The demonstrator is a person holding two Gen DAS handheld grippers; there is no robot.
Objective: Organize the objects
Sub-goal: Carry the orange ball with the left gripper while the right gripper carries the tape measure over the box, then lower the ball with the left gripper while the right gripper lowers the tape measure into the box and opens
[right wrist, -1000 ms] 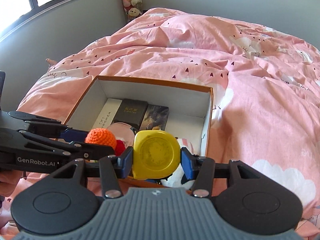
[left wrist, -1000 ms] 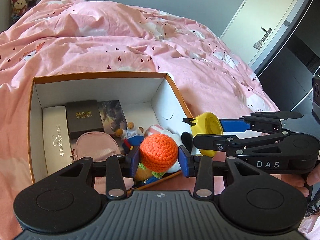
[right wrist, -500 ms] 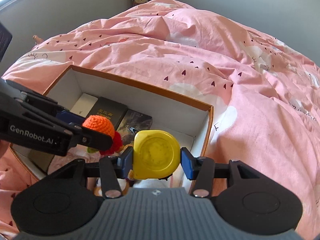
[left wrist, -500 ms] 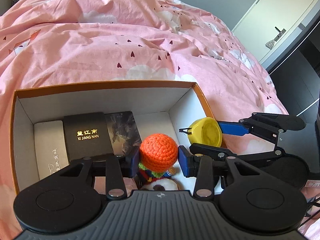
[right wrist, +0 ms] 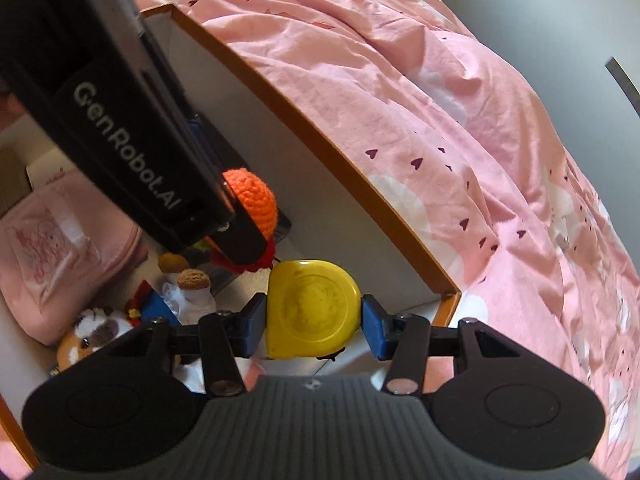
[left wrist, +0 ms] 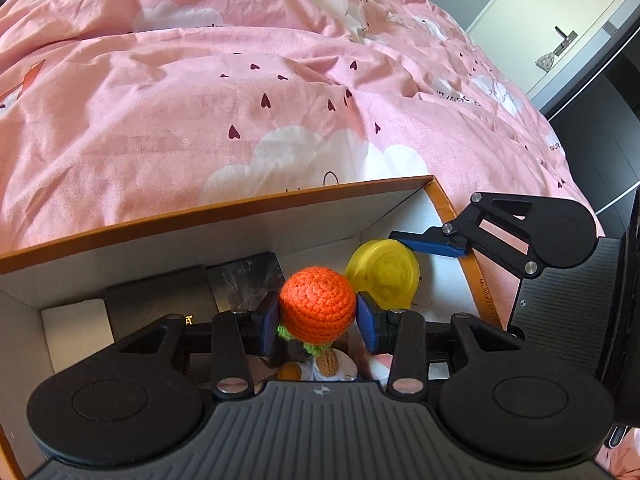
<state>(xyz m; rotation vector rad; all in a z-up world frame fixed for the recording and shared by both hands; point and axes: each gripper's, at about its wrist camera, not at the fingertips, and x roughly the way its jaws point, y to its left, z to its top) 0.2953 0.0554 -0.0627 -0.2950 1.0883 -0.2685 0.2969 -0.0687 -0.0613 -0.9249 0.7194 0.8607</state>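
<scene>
An orange-rimmed white box (left wrist: 224, 210) sits on the pink bed. My left gripper (left wrist: 317, 322) is shut on an orange crocheted ball toy (left wrist: 317, 310) and holds it inside the box, low over the contents. My right gripper (right wrist: 314, 322) is shut on a yellow tape measure (right wrist: 314, 312) and holds it inside the box near the right wall. In the left wrist view the tape measure (left wrist: 384, 272) shows just right of the ball. In the right wrist view the ball (right wrist: 252, 194) shows beside the left gripper's body.
Inside the box lie a dark box (left wrist: 160, 304), a dark card pack (left wrist: 246, 280), a white case (left wrist: 76, 330), a pink pouch (right wrist: 68, 252) and small plush toys (right wrist: 96, 330). A pink duvet (left wrist: 240, 100) surrounds the box. A door (left wrist: 552, 28) is at the far right.
Both grippers have moved forward and down into the box, still holding the ball and the tape measure. The box's far wall is now much closer.
</scene>
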